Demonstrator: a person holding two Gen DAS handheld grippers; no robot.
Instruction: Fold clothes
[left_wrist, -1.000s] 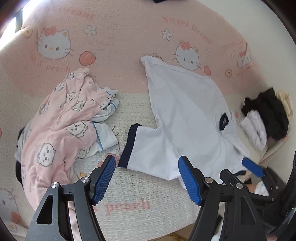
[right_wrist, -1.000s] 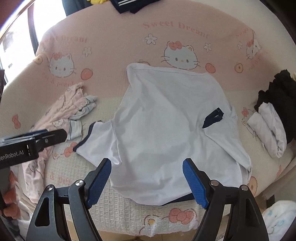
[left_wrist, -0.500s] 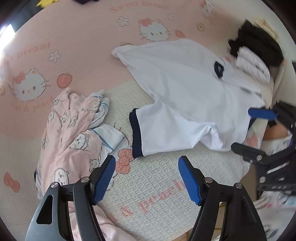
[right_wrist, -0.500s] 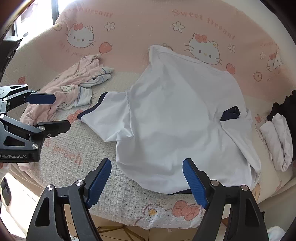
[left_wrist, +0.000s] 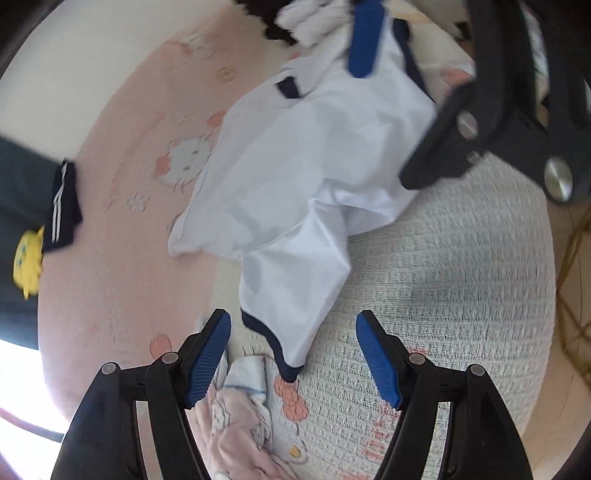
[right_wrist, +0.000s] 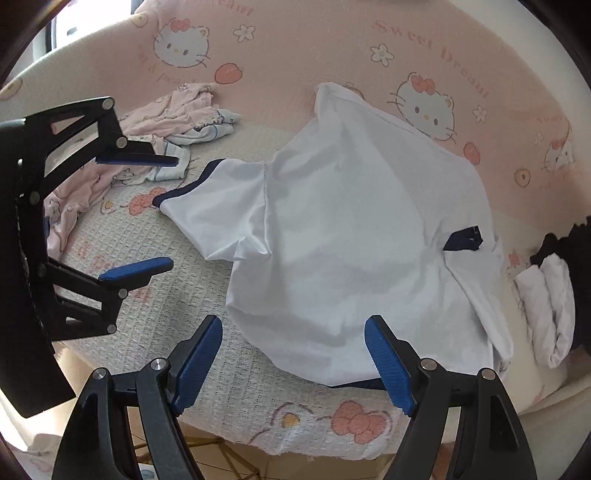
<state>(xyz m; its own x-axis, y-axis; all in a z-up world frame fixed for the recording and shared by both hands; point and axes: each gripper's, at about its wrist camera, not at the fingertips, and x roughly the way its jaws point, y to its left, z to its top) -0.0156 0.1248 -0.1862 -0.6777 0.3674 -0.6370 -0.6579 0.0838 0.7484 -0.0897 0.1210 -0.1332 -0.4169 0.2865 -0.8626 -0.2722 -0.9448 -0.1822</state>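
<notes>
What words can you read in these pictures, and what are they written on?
"Sweet Dream" – pink letters on the pink cat-print blanket, by the top cat face, in the right wrist view.

Pink letters under the top left cat face: too small to read.

Pink letters on the blanket's cream part, by the left gripper: partly hidden, cannot be read.

White t-shirt: no words show.

Left wrist view: blurred, nothing readable.

Soft daylight fills both views, blowing out to white at the lower left edge of the left wrist view and the upper left of the right wrist view. The left wrist view is smeared with motion blur; the right wrist view is sharp. Fisheye curvature bends both views, with dark corners.
</notes>
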